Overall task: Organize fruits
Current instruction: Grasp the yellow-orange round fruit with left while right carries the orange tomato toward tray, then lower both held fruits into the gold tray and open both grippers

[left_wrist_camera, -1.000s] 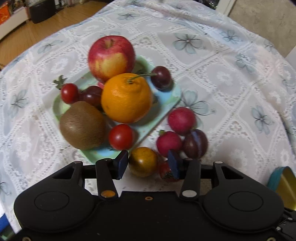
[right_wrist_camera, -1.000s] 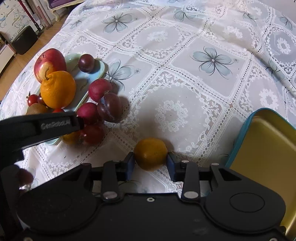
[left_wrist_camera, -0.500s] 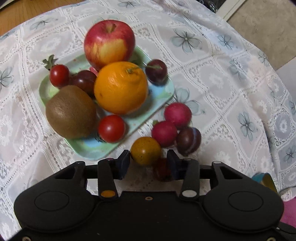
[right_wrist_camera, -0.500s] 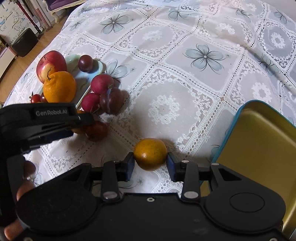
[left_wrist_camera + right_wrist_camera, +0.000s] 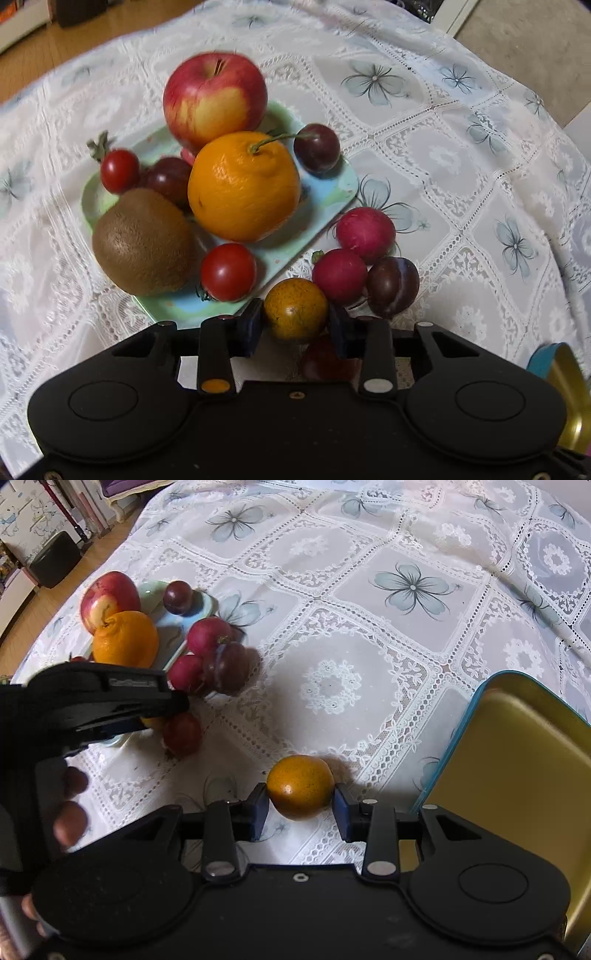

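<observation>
My left gripper (image 5: 295,323) is shut on a small orange-green citrus (image 5: 295,308), held just above the cloth beside the green plate (image 5: 332,195). The plate holds an apple (image 5: 214,98), a big orange (image 5: 243,188), a kiwi (image 5: 142,242), cherry tomatoes (image 5: 228,271) and dark plums (image 5: 317,147). Two red fruits (image 5: 365,229) and a plum (image 5: 393,286) lie on the cloth right of the plate. My right gripper (image 5: 300,808) is shut on a small orange (image 5: 300,786), lifted beside the gold tin (image 5: 517,768).
A white lace tablecloth (image 5: 369,646) with blue flowers covers the table. The left gripper's body (image 5: 99,701) and the hand holding it fill the left of the right wrist view. Another red fruit (image 5: 183,733) lies under it. Wooden floor lies beyond the table's far edge.
My left gripper has closed on the small citrus and lifted it slightly. My right gripper has carried its orange a little nearer the tin.
</observation>
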Action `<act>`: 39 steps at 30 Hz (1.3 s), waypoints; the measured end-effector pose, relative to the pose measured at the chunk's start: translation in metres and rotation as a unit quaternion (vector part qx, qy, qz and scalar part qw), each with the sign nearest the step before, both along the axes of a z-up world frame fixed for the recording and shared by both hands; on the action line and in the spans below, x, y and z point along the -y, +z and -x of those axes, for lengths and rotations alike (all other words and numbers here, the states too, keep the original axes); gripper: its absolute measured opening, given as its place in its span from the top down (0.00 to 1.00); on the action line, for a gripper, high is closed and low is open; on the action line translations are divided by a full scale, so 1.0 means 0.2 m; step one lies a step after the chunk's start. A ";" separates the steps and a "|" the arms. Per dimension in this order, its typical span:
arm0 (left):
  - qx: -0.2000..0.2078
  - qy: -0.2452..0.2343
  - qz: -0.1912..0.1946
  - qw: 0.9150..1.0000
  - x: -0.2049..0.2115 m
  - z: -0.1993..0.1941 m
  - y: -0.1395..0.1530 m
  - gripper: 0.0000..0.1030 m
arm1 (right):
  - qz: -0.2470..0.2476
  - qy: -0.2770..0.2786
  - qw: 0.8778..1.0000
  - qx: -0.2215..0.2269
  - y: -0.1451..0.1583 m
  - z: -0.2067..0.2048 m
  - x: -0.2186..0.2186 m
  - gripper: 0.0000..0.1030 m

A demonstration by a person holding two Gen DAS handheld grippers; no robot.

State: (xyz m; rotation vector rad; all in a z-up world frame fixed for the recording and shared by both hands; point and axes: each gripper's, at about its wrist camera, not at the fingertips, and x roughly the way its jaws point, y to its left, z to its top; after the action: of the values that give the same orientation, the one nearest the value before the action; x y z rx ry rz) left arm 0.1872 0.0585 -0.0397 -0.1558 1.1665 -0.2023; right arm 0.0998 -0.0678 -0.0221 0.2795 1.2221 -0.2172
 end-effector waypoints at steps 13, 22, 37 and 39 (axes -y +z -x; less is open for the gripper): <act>0.045 -0.036 -0.059 0.997 0.11 0.43 0.32 0.56 | -0.012 -0.035 0.999 0.036 0.30 0.34 0.14 0.62; 0.056 -0.099 -0.098 0.989 0.36 0.81 0.40 0.56 | -0.010 -0.096 0.995 0.024 0.30 0.68 0.36 0.62; 0.045 -0.144 -0.119 0.981 0.70 1.14 0.39 0.56 | -0.024 -0.168 0.985 0.037 0.31 1.02 0.72 0.62; 0.043 -0.144 -0.120 0.981 0.72 1.15 0.39 0.56 | -0.027 -0.177 0.983 0.042 0.33 1.04 0.75 0.62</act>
State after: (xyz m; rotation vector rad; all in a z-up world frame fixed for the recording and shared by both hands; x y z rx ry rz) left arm -0.0433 -0.0856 0.0384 0.2338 1.1155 -0.3176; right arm -0.1073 -0.2186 0.0432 0.5482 1.0893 -0.4763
